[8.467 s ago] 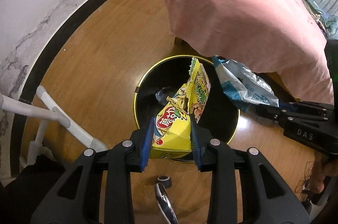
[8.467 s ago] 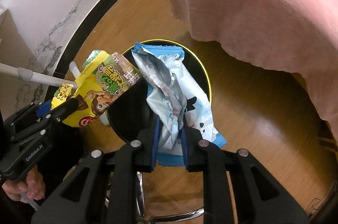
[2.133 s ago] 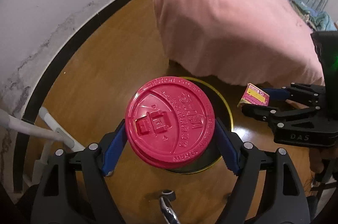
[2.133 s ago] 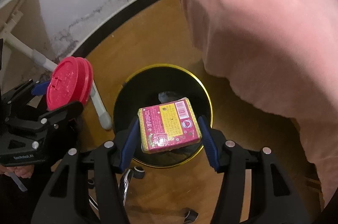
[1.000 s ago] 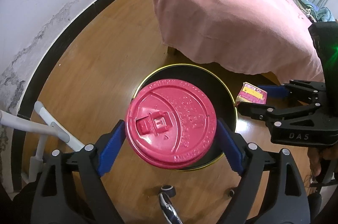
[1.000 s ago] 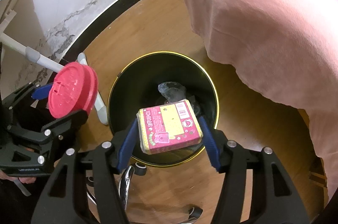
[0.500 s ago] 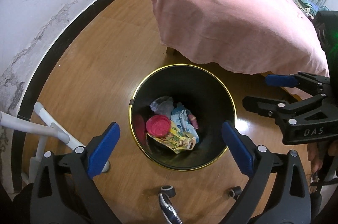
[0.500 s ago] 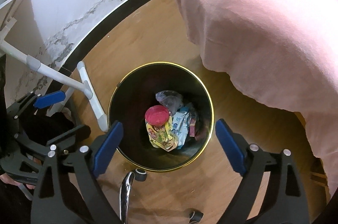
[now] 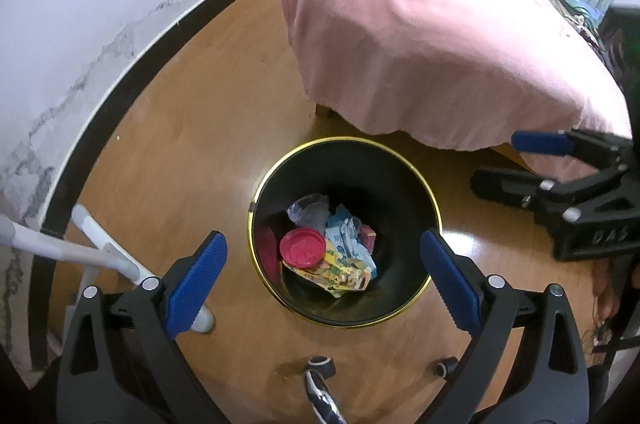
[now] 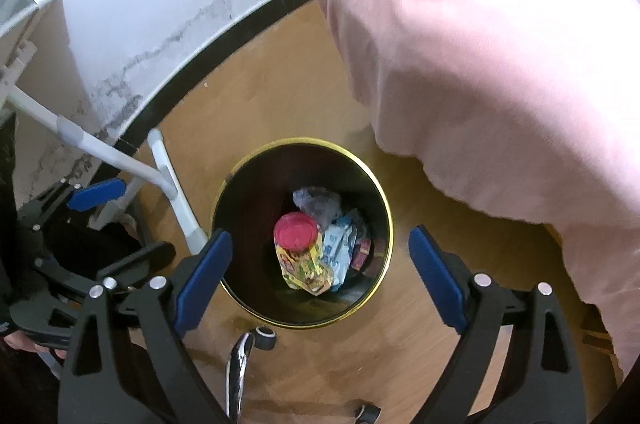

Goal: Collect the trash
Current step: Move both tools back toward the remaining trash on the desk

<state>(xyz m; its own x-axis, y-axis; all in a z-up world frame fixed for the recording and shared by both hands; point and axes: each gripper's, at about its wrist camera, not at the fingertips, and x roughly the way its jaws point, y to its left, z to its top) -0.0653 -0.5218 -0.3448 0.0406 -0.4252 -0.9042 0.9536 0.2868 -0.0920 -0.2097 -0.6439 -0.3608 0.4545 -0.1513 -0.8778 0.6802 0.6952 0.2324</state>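
Both dropped: red cup lid [image 9: 302, 248] and pink box [image 9: 369, 237] now lie in the black bin [image 9: 416, 180]; left hand-held gripper [image 9: 323, 274] and "DAS"-marked right hand-held gripper [image 10: 316, 270] just spread wide, holding nothing.

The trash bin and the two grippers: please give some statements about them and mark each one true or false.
1. The red cup lid lies inside the trash bin. True.
2. The left gripper holds the lid. False: its jaws are open and empty.
3. The right gripper is open. True.
4. The bin's rim is silver. False: it is gold.
5. The bin stands on the pink blanket. False: it stands on the wooden floor.
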